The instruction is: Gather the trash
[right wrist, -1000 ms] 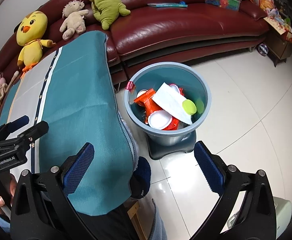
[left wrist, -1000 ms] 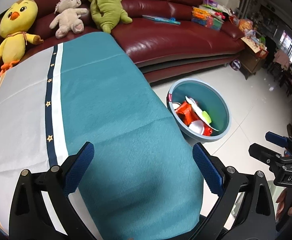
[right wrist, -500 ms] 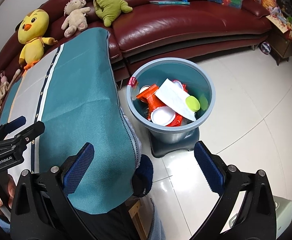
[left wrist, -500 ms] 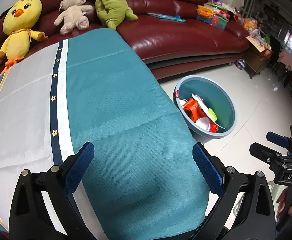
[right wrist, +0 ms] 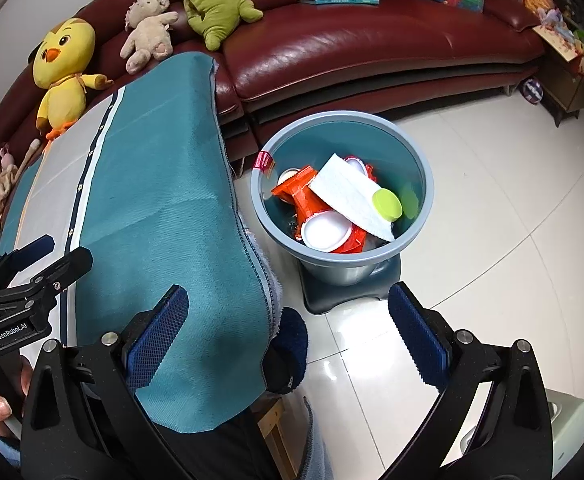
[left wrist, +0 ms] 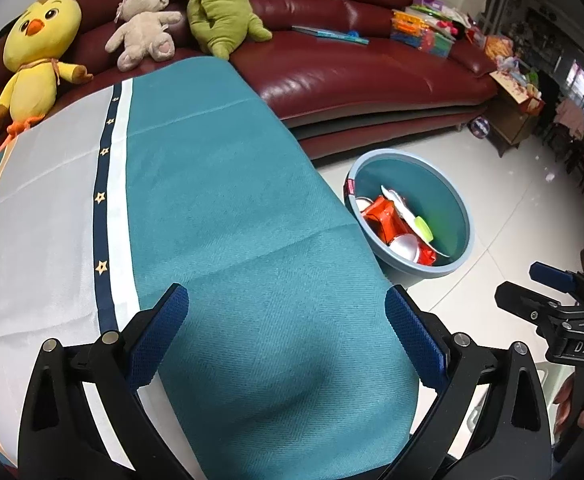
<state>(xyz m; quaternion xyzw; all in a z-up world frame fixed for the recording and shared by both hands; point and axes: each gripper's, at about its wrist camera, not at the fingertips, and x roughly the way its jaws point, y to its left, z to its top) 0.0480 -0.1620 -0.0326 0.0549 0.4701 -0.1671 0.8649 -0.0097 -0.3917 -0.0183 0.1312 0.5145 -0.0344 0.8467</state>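
Observation:
A blue bin [right wrist: 420, 156] stands on the floor right of the table and shows in the left wrist view [left wrist: 462, 208] too. It holds orange wrappers [right wrist: 306, 200], a white paper sheet [right wrist: 346, 196], a white lid [right wrist: 324, 232] and a green cap [right wrist: 387, 205]. My left gripper [left wrist: 286, 334] is open and empty above the teal tablecloth [left wrist: 228, 208]. My right gripper [right wrist: 288, 334] is open and empty, over the table's edge and the floor, short of the bin.
A dark red sofa [left wrist: 356, 72] runs behind the table, with a yellow chick toy [left wrist: 36, 68], a beige plush [left wrist: 144, 34], a green plush [left wrist: 220, 8] and a book [left wrist: 330, 34]. White tiled floor [right wrist: 492, 240] surrounds the bin. A side table [left wrist: 512, 116] stands far right.
Both views have drifted a little: the table and bin sit slightly farther off and lower in the views. Both grippers stay open and empty.

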